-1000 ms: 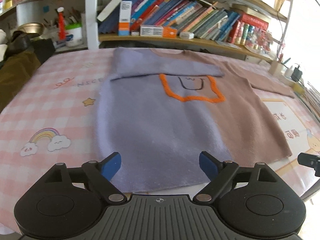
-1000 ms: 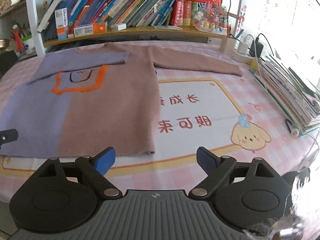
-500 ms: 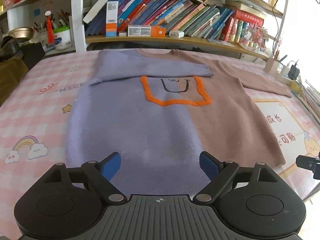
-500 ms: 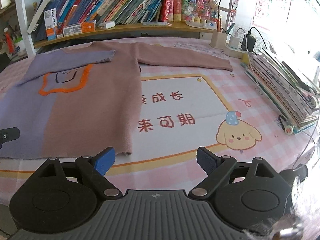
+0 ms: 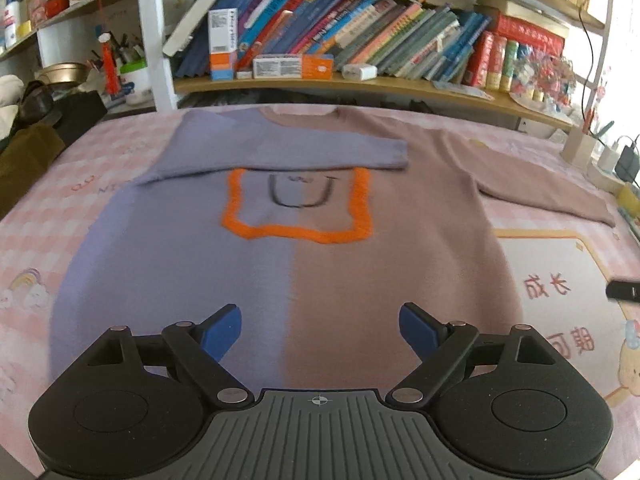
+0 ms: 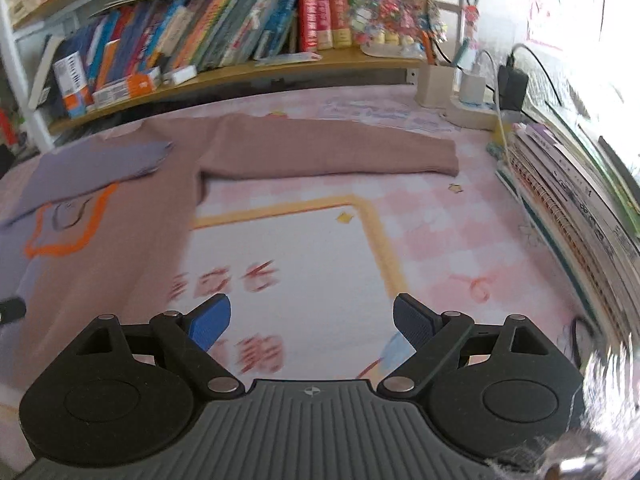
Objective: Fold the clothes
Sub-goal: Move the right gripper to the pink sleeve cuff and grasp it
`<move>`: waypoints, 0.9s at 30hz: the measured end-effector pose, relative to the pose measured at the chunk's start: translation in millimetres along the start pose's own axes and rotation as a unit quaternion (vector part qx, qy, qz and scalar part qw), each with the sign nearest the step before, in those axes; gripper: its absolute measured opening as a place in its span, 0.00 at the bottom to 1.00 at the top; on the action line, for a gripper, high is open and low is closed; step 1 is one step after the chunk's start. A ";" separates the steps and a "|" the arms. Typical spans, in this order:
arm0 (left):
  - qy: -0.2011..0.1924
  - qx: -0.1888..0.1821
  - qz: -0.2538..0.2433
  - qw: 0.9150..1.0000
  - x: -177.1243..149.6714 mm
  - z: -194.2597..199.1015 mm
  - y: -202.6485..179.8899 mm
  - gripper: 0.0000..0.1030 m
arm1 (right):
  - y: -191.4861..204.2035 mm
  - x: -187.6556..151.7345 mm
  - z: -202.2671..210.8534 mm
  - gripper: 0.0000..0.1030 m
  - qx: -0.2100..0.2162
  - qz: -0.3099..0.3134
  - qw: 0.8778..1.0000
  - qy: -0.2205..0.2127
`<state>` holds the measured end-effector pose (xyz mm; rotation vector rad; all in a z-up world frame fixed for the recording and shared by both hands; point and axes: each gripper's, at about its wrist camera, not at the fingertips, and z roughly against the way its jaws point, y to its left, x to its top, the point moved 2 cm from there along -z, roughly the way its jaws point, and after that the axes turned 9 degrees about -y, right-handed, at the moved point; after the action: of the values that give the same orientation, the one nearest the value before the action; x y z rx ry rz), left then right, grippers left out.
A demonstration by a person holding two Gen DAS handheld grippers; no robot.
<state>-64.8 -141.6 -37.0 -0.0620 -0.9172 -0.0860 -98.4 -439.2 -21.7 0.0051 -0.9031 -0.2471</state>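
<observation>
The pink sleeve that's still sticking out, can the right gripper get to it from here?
Probably yes. The right gripper is open and empty, and only bare tablecloth lies between it and the pink sleeve, which lies flat and uncovered. The books stacked at the side are clear of the way.

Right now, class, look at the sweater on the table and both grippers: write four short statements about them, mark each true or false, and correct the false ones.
1. The purple sleeve is folded across the sweater. True.
2. The brown sleeve is folded in too. False: it lies stretched out on the table.
3. The left gripper holds the hem. False: its fingers are open and empty.
4. The right gripper is open. True.
</observation>
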 end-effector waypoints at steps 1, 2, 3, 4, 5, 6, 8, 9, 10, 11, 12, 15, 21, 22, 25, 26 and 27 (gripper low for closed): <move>0.003 0.003 -0.001 1.000 -1.6 -1.0 -7.5 0.86 | -10.3 4.1 -6.3 0.86 0.003 -0.008 1.000 0.002; 0.006 0.007 -0.001 1.000 -3.2 -1.9 -14.9 0.86 | -20.8 9.0 -13.3 0.86 0.008 -0.016 1.000 0.004; 0.011 0.015 0.001 1.000 -4.5 -1.5 -19.4 0.86 | -31.6 14.1 -20.5 0.86 0.013 -0.023 1.000 0.006; 0.016 0.024 0.004 1.000 -6.1 -0.8 -21.6 0.86 | -40.5 19.1 -27.4 0.86 0.017 -0.028 0.999 0.005; 0.020 0.034 0.009 0.999 -7.5 0.4 -22.2 0.86 | -49.1 24.8 -35.1 0.86 0.018 -0.030 0.999 0.005; 0.024 0.045 0.015 0.999 -8.6 2.0 -21.9 0.86 | -57.9 30.9 -43.2 0.86 0.019 -0.032 0.999 0.004; 0.033 0.069 0.027 0.997 -11.3 5.5 -20.2 0.86 | -74.6 42.5 -59.5 0.86 0.019 -0.039 0.999 0.004; 0.037 0.078 0.030 0.996 -12.7 6.7 -19.8 0.86 | -83.2 48.4 -69.5 0.86 0.018 -0.048 0.999 0.009; 0.042 0.089 0.033 0.995 -14.4 8.5 -18.9 0.86 | -91.3 53.0 -78.2 0.85 0.019 -0.061 0.998 0.014; 0.045 0.097 0.035 0.994 -15.6 10.4 -18.2 0.86 | -99.0 56.9 -86.1 0.84 0.019 -0.075 0.997 0.019; 0.048 0.107 0.037 0.992 -16.6 12.8 -17.3 0.86 | -106.6 60.9 -94.1 0.82 0.019 -0.088 0.996 0.025; 0.050 0.136 0.050 0.988 -16.6 20.0 -11.9 0.86 | -124.6 72.3 -112.5 0.76 0.024 -0.120 0.992 0.026; 0.055 0.174 0.067 0.981 -16.2 29.8 -7.4 0.86 | -134.9 90.4 -136.7 0.57 0.023 -0.124 0.992 0.003; 0.056 0.178 0.067 0.980 -17.1 31.2 -7.4 0.86 | -135.4 92.4 -139.8 0.54 0.020 -0.124 0.992 -0.004; 0.062 0.188 0.070 0.978 -18.2 32.7 -6.4 0.86 | -133.2 96.2 -148.7 0.52 0.041 -0.140 0.989 -0.009; 0.063 0.192 0.071 0.977 -18.4 33.1 -6.0 0.86 | -132.0 96.5 -151.1 0.49 0.055 -0.149 0.987 -0.006; 0.064 0.194 0.071 0.976 -18.3 33.3 -6.3 0.86 | -130.9 96.9 -153.5 0.49 0.069 -0.159 0.985 -0.004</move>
<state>-102.7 -143.9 -31.2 0.2381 -0.7852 0.2205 50.8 -602.4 -56.0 0.2785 -0.9244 -0.4813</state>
